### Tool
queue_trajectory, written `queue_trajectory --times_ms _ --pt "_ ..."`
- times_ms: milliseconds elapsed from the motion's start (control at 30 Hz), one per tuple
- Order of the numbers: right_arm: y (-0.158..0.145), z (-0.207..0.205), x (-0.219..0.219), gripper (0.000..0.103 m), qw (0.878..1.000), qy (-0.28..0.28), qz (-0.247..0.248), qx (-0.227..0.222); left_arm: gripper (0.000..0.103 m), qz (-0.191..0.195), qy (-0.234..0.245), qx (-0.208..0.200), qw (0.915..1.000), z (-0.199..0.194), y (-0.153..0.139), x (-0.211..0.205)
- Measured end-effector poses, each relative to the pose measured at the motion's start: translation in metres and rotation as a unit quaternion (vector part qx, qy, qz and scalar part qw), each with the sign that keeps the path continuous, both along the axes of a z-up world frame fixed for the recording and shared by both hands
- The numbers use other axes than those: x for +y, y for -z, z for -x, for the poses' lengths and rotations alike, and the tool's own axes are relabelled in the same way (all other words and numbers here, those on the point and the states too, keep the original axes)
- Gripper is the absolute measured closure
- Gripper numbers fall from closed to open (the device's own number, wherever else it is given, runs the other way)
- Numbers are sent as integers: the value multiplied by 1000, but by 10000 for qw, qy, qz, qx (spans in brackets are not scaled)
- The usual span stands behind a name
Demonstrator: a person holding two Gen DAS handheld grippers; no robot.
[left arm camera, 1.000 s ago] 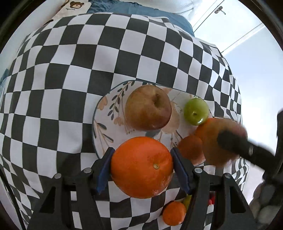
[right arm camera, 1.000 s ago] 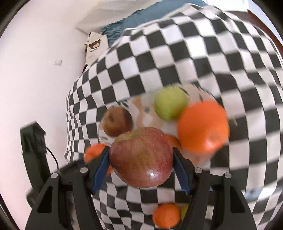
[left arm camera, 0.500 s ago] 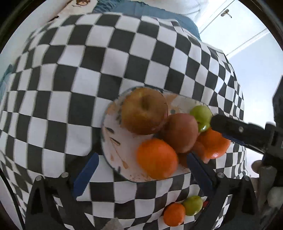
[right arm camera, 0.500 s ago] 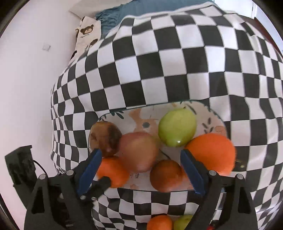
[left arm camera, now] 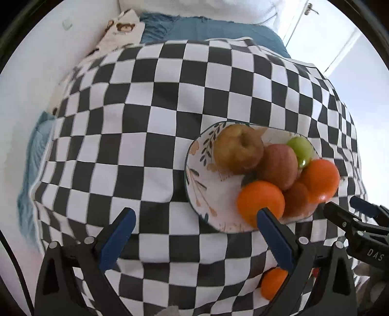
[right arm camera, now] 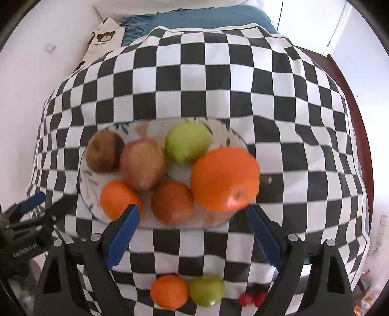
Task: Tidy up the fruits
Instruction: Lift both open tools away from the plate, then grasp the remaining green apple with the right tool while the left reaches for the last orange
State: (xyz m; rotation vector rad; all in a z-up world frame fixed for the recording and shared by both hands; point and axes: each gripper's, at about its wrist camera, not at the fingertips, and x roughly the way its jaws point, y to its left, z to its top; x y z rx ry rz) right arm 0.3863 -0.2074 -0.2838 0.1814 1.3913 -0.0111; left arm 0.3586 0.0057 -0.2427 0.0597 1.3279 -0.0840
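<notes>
A floral plate [left arm camera: 197, 179] [right arm camera: 155, 127] on the checkered cloth holds several fruits: a brown apple [left arm camera: 238, 152] [right arm camera: 103, 154], a red apple [left arm camera: 279, 167] [right arm camera: 142, 165], a green apple [left arm camera: 301, 150] [right arm camera: 187, 142], a large orange [left arm camera: 321, 179] [right arm camera: 223, 179], an orange [left arm camera: 260, 200] [right arm camera: 116, 198] and a darker orange fruit [right arm camera: 171, 203]. My left gripper [left arm camera: 194, 220] is open and empty, left of and in front of the plate. My right gripper [right arm camera: 193, 217] is open and empty, just in front of the plate.
A small orange [right arm camera: 169, 291] [left arm camera: 272, 283], a small green apple [right arm camera: 206, 290] and small red fruits [right arm camera: 250, 299] lie near the cloth's front edge. The checkered cloth [left arm camera: 145, 109] covers the table. A blue pillow [right arm camera: 194, 17] lies behind.
Both grippers opened and let go: the left left its orange and the right its red apple on the plate. Both then drew back from the plate, the left also moving leftward.
</notes>
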Motion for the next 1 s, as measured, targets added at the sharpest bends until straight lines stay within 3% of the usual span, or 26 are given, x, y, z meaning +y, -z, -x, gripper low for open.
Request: queue_trajectory --times_ms 300,833,1000 --pt "-22 53 2 10 9994 -13 -11 -348 1 -77 96 -476 9988 42 -40 -1" --pt "-99 114 4 10 9931 144 256 -1135 1 102 330 -1087 9935 89 -102 -12" --pt "-114 126 7 10 9915 166 185 -1273 1 208 280 -1102 9933 96 -107 -12"
